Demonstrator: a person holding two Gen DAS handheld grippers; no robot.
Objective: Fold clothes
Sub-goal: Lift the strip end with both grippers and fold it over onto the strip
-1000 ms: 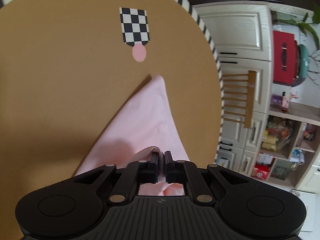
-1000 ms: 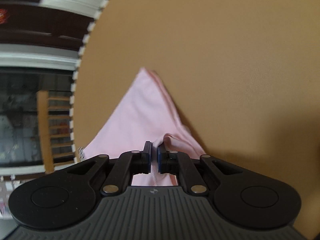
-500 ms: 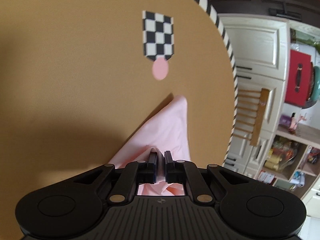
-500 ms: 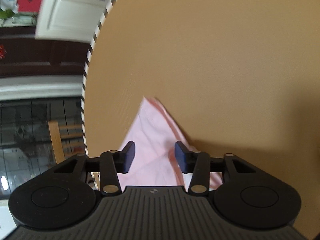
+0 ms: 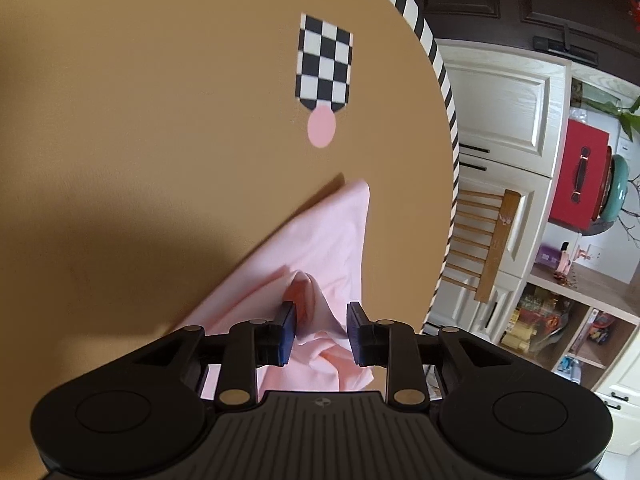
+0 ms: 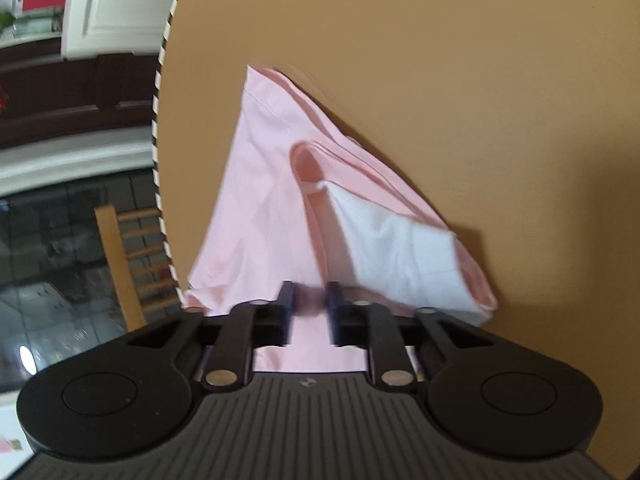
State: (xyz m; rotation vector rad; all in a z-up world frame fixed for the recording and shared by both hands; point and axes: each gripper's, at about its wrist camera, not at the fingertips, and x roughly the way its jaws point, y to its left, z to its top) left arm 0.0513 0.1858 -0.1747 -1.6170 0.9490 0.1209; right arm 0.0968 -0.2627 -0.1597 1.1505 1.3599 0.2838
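Observation:
A pink garment (image 5: 332, 248) lies bunched on the round tan table (image 5: 160, 120) near its striped edge. My left gripper (image 5: 322, 332) is open, its pads either side of a raised fold without pinching it. In the right wrist view the same pink garment (image 6: 256, 200) shows a white panel (image 6: 400, 256) on its right side. My right gripper (image 6: 310, 304) has its fingers drawn close on a fold of the pink cloth, which fills the narrow, blurred gap between the pads.
A checkered marker (image 5: 325, 66) with a pink dot (image 5: 321, 128) sits on the table beyond the garment. The striped table rim (image 5: 440, 72) runs close on the right. A wooden chair (image 5: 480, 248) and cabinets (image 5: 520, 120) stand past it.
My left gripper has let go of the cloth and opened. My right gripper, open half a second ago, has closed in on a fold, and more of the garment with its white panel shows.

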